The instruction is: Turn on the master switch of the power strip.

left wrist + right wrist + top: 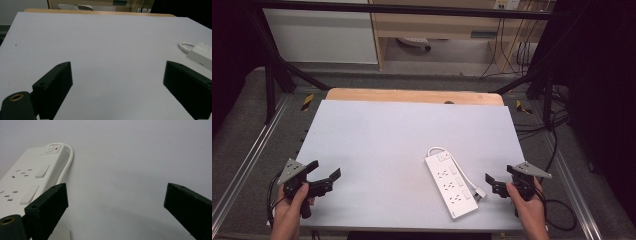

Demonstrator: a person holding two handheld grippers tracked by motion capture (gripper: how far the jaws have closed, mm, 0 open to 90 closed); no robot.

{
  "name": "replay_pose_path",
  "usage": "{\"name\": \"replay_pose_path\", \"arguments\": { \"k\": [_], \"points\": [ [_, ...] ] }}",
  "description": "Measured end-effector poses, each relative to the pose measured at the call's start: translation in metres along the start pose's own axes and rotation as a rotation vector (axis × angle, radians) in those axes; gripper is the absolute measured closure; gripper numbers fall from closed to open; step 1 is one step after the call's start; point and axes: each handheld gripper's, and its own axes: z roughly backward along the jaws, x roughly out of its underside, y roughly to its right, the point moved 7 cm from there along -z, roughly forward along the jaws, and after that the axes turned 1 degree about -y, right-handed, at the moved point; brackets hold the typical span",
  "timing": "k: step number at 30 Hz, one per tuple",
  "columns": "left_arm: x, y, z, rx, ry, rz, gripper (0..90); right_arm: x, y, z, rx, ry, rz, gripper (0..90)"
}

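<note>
Both grippers, left [326, 171] and right [500, 179], wide open, empty. Power strip [451, 186] flat, long axis diagonal, switch end far-left.

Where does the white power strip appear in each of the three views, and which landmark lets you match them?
High view: power strip lies right of centre, near the table's front edge.
Left gripper view: its end shows at the right edge.
Right gripper view: it lies at the left.
Shared landmark: the looped white cable at its switch end.
</note>
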Motion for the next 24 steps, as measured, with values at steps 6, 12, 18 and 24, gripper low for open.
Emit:
{"name": "replay_pose_path", "arguments": {
  "k": [6,12,18,24],
  "points": [
    [0.0,0.002,-0.001,0.011,-0.004,-0.007,8.7,-0.003,0.001,0.002,0.001,0.015,0.007,6.3],
    [0.001,0.004,-0.003,0.019,-0.011,-0.013,8.7,-0.01,0.003,0.008,0.003,0.06,-0.019,6.0],
    [0.003,0.005,-0.004,0.028,-0.021,-0.018,8.7,-0.019,0.001,0.015,-0.011,0.118,-0.024,5.8],
    [0.002,0.005,-0.004,0.029,-0.02,-0.02,8.7,-0.026,-0.005,0.021,-0.031,0.155,-0.024,5.6]
  ]
}}
